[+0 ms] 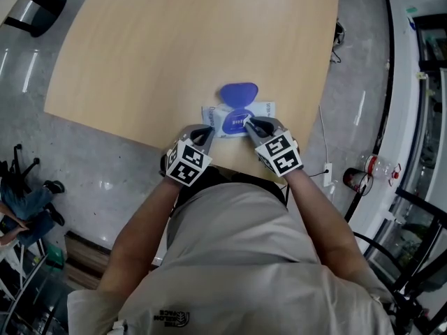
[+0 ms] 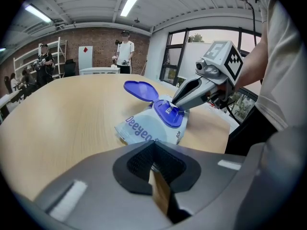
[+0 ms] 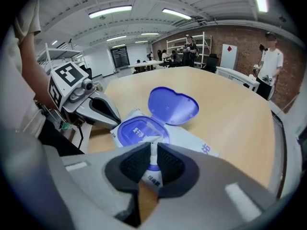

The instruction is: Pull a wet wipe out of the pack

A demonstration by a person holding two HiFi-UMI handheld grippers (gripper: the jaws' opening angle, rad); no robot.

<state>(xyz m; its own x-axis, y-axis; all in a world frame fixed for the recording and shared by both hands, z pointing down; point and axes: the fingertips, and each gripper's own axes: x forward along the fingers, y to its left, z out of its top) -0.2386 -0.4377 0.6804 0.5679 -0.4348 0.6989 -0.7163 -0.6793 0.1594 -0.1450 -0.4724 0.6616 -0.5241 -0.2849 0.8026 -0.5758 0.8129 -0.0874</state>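
A white and blue wet wipe pack (image 1: 266, 109) lies near the front edge of the wooden table (image 1: 174, 47), its blue lid (image 1: 239, 93) flipped open away from me. In the right gripper view, my right gripper (image 3: 152, 146) is shut on a thin white wet wipe (image 3: 154, 153) that rises from the pack's blue opening (image 3: 139, 131). My left gripper (image 1: 207, 132) sits at the pack's left end, jaws together. In the left gripper view its tips (image 2: 153, 146) are just short of the pack (image 2: 144, 131), with nothing seen between them.
The table's front edge runs right under both grippers, against my body. A black chair (image 1: 35, 9) stands at the far left on the grey floor. A bottle (image 1: 360, 176) and a cable lie on the floor to the right. People stand far behind the table.
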